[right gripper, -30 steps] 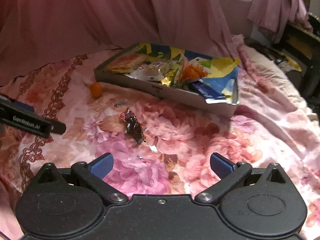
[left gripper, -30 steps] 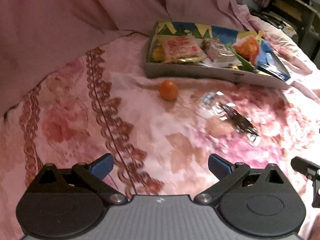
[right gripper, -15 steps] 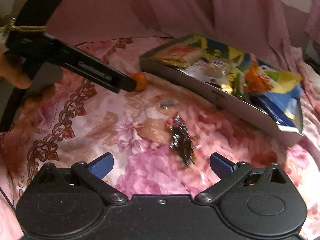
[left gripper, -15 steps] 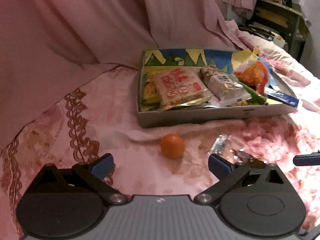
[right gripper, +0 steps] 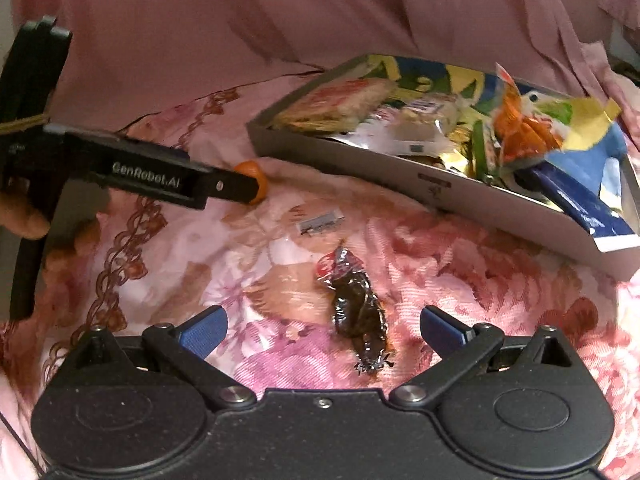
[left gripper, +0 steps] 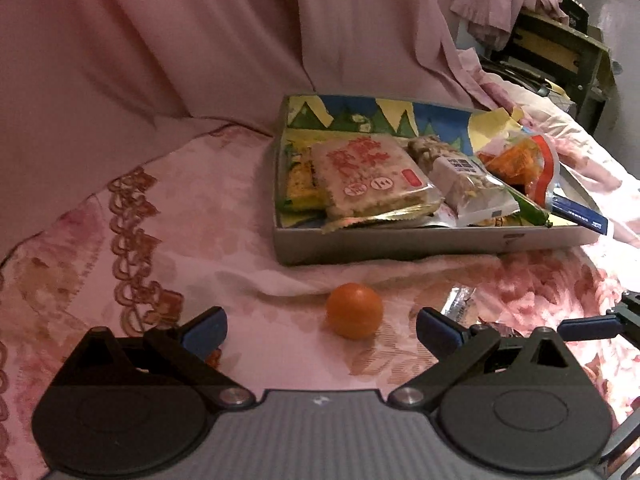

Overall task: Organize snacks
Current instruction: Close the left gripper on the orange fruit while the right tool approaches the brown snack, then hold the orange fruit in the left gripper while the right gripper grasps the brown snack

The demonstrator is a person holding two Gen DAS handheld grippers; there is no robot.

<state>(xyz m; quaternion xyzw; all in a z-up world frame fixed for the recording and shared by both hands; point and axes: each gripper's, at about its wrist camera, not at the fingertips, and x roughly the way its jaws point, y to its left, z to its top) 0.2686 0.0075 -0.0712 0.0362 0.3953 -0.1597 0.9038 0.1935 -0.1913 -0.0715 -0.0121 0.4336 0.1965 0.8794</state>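
oranges first: my left hand-held gripper [left gripper: 320, 326] hangs low over the bed [left gripper: 168, 248], its blue-tipped jaws spread wide and gripping nothing, with the small orange [left gripper: 354, 310] lying on the floral cover between them and a little ahead. to take it well, i judge i should slide forward until the tips pass its widest part, keep them level, and close gently, since a round fruit on soft bedding may roll or sink away. my right hand-held gripper [right gripper: 322, 330] is also wide open and empty, held low and pointing forward, with the dark crinkled wrapper [right gripper: 358, 312] between its tips; its limp foil needs a pinch across the bulky middle. a small clear packet [right gripper: 322, 224] lies farther on. the snack box [left gripper: 440, 246] sits just beyond the orange, already crowded with packets, so anything i carry there should go in the nearer open corner, which i cannot see clearly.
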